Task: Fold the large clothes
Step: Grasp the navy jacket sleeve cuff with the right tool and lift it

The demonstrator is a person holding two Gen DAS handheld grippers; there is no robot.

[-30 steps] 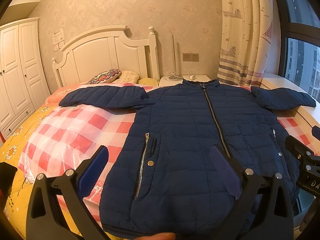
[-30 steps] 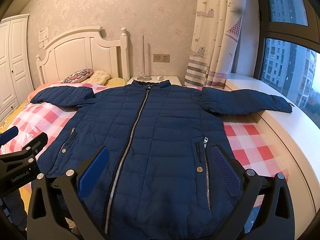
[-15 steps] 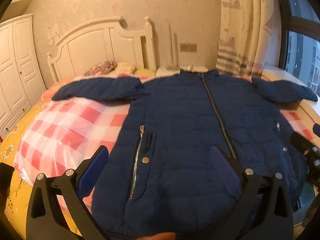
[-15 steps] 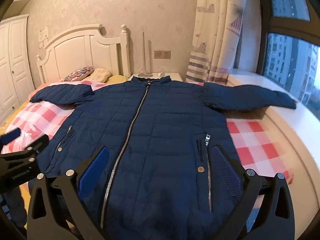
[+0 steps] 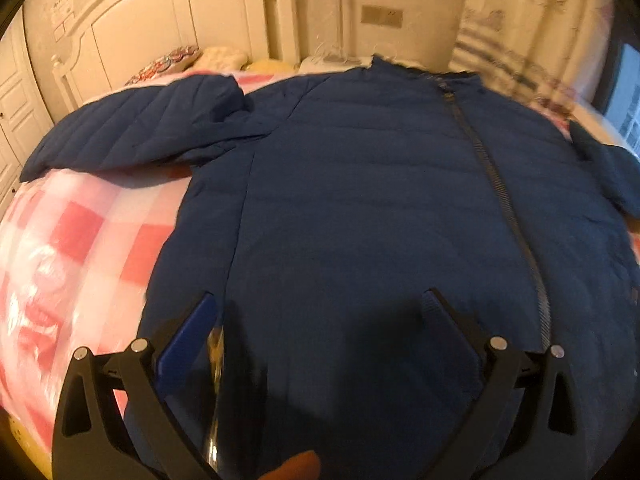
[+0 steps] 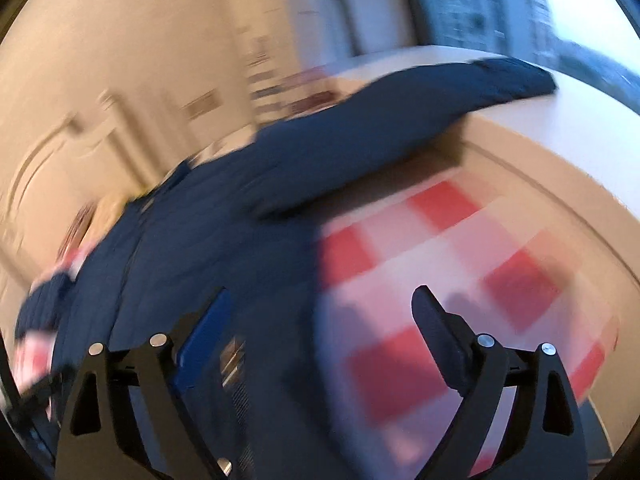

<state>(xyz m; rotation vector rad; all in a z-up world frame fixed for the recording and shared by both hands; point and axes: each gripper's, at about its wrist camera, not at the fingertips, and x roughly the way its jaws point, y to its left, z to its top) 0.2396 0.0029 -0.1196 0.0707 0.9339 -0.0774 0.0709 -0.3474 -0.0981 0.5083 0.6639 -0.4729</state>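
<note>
A navy jacket (image 5: 360,200) lies spread front-up on the bed (image 5: 72,248), zipped, collar toward the headboard (image 5: 160,32), over a red-and-white checked cover.

The left gripper (image 5: 316,312) hangs low over the jacket's lower front, fingers wide apart with nothing between them. Its left finger (image 5: 188,340) sits near the jacket's side edge, by a pocket zip; the right finger is over the cloth short of the centre zip (image 5: 508,216). One sleeve (image 5: 132,132) stretches out to the left.

The right wrist view is tilted and blurred. The right gripper (image 6: 320,320) is also spread apart and empty, straddling the jacket's (image 6: 224,264) side edge: left finger (image 6: 204,340) over navy cloth, right finger over the checked cover. The other sleeve (image 6: 400,128) reaches up-right onto a pale ledge (image 6: 560,140).
</note>
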